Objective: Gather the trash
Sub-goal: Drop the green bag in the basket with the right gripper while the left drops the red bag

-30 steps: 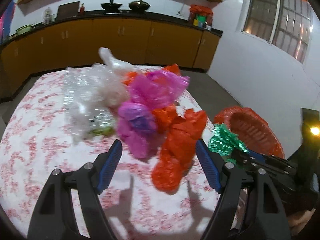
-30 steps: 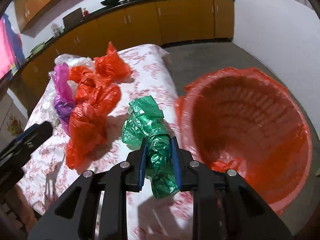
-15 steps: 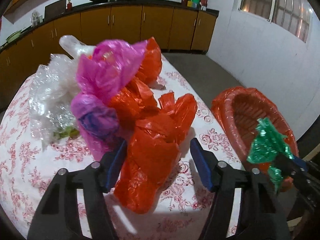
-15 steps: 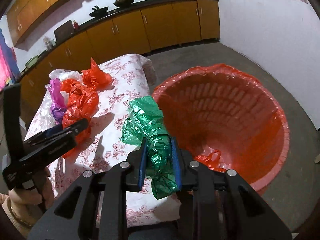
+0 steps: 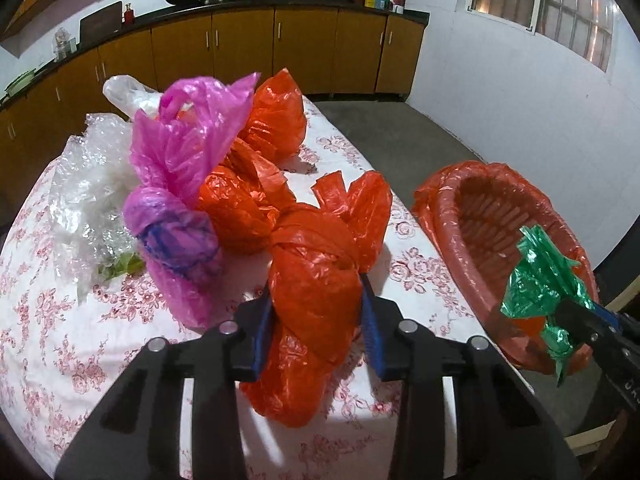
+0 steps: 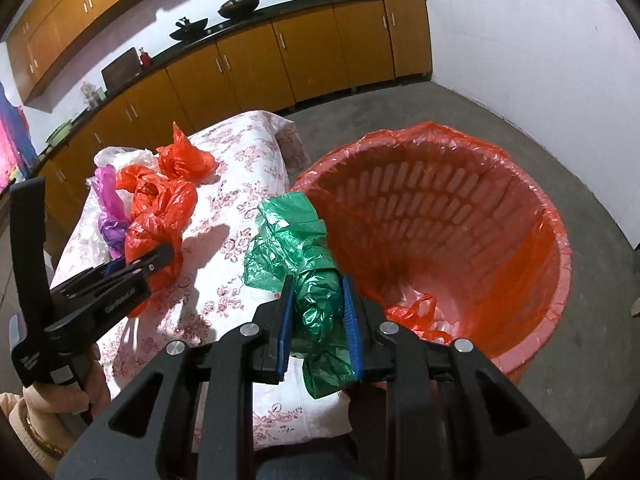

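Knotted red plastic bag (image 5: 312, 292) squeezed between left gripper (image 5: 316, 320) pads on the table. Crumpled green bag (image 6: 316, 304) pinched in right gripper (image 6: 318, 320), beside the red-lined basket (image 6: 520, 216) rim.

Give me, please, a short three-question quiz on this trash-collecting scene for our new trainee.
1. True or false: the right tongs are empty.
2. What do the left tongs, whose jaws have just been closing, have between their pads?
3. Where does the bin stand relative to the table: A on it, B on the floor beside it, C under it?

Key:
1. False: they grip the green bag.
2. The nearest knotted red bag.
3. B.
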Demonstrator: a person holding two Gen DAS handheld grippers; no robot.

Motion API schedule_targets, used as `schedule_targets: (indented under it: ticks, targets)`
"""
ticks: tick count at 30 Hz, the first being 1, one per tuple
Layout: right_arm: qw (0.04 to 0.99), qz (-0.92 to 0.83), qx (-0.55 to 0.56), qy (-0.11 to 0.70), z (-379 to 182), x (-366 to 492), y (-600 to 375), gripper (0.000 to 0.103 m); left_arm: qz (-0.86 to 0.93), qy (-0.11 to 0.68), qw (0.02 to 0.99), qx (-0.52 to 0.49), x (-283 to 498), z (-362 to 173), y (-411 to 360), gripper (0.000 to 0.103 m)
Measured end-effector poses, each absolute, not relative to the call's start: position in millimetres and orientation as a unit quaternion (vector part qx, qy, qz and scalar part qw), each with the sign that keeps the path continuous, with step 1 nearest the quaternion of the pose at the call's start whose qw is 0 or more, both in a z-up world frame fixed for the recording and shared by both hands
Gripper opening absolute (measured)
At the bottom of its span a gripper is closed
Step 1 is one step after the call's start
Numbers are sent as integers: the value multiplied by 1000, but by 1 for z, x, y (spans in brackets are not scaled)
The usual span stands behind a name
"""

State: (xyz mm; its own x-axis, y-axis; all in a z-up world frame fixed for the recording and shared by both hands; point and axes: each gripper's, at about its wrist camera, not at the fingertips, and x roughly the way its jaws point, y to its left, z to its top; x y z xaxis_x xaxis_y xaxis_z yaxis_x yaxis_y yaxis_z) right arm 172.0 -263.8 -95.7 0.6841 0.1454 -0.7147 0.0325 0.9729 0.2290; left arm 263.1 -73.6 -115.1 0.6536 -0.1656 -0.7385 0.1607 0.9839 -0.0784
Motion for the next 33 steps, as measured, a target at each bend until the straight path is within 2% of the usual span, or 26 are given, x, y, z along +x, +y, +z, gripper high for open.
schedule_targets:
  ticks: [18,33]
  targets:
    - [934,-2,107,341,-58,148,-281,24,-128,346,929,-8,218,-52,-78,38]
    - [944,-59,114,305,-36,140,-317,24,-194,338,921,-15,213,-32,-122,38]
